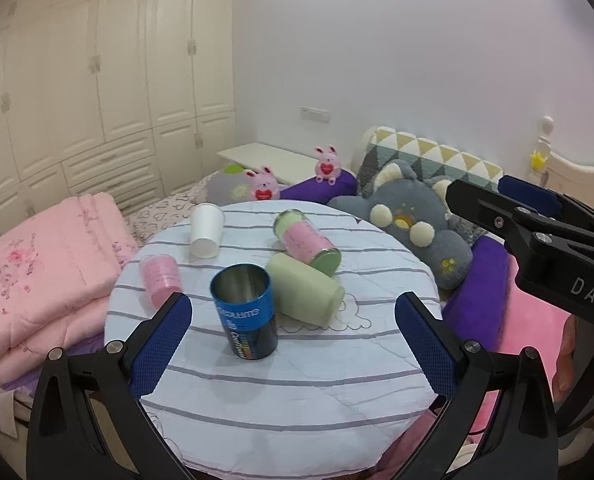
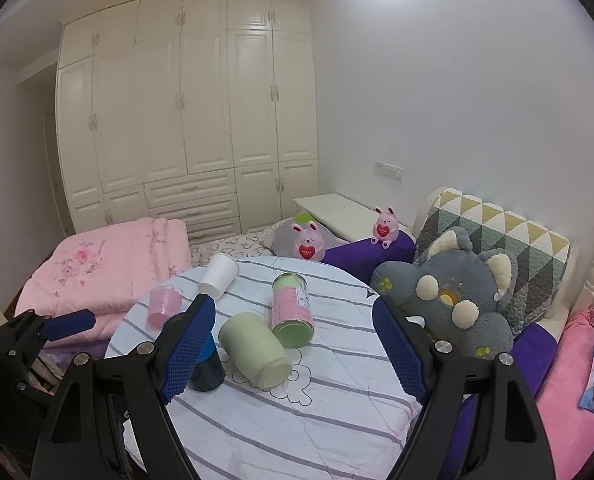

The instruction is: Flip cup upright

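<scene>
Cups number five on the round table (image 1: 281, 408), and only one of them stands. The blue cup (image 1: 246, 312) is upright with its mouth open to the ceiling, a little ahead of the left gripper (image 1: 293, 340) and nearer its left-hand pad than its right. That gripper's jaws are spread wide with nothing between them.

Four cups lie on their sides. The pale green cup (image 2: 255, 350) rests just beyond the right gripper (image 2: 297, 344), almost centred between its jaws, base end toward the camera. The pink-and-green cup (image 2: 293, 310) lies just behind it, the two close enough that contact cannot be ruled out. The white cup (image 2: 218, 276) and the clear pink cup (image 2: 164, 306) lie farther off, beyond the right gripper's left-hand pad. The right gripper's jaws are also wide apart and empty.

Judging from this, one cup looks already righted and the step in hand is choosing and approaching another. The pale green cup seems the likely target: the right gripper would need to advance, straddle the body across its width, close gently, then rotate so the open end faces up.

Two pink plush rabbits (image 2: 309, 244) sit past the table's far edge.
</scene>
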Demonstrator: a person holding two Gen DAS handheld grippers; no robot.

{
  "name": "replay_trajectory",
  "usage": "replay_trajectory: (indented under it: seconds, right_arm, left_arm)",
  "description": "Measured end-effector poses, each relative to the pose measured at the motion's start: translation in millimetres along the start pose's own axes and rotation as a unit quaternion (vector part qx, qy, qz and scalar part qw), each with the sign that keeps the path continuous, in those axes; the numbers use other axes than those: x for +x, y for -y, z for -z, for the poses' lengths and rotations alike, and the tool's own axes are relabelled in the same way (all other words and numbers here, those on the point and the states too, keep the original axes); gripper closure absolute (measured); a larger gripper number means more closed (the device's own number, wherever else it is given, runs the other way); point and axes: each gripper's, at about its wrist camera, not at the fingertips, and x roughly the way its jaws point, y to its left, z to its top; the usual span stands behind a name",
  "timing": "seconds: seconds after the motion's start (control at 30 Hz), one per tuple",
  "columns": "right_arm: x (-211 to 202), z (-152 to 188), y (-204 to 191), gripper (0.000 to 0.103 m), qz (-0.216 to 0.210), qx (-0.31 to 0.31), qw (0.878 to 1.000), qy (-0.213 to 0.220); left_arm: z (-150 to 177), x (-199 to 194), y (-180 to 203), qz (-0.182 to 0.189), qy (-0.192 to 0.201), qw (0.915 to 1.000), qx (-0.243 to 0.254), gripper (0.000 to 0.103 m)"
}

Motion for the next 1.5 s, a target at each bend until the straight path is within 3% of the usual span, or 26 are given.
replay_trajectory:
  seconds: [0.43,0.87,1.07,1.27,1.5]
  right_arm:
    - [4,4,0,0.021,0.006,-0.008,1.000,-0.013]
    - [26,12,0,0.021,0.006,-0.029,0.997,-0.069]
    - [29,14,-3,0.021,0.004,-0.032,0.997,-0.073]
    - [28,14,-2,0.021,0.007,-0.026,0.997,-0.069]
    - [29,15,-2,0.021,0.017,-0.031,0.997,-0.065]
  left_arm:
    - [-4,-6,-8,-0.021,0.003,0.9994,-0.028,0.000]
    - [1,18,-10,-0.058,-0.064,0.9954,-0.042,0.000]
    - [0,17,-13,-0.054,-0.056,0.9959,-0.046,0.000]
    - [-3,12,-8,-0.043,-0.012,0.9983,-0.038,0.000]
    - [-5,14,-8,-0.045,-0.007,0.9981,-0.041,0.000]
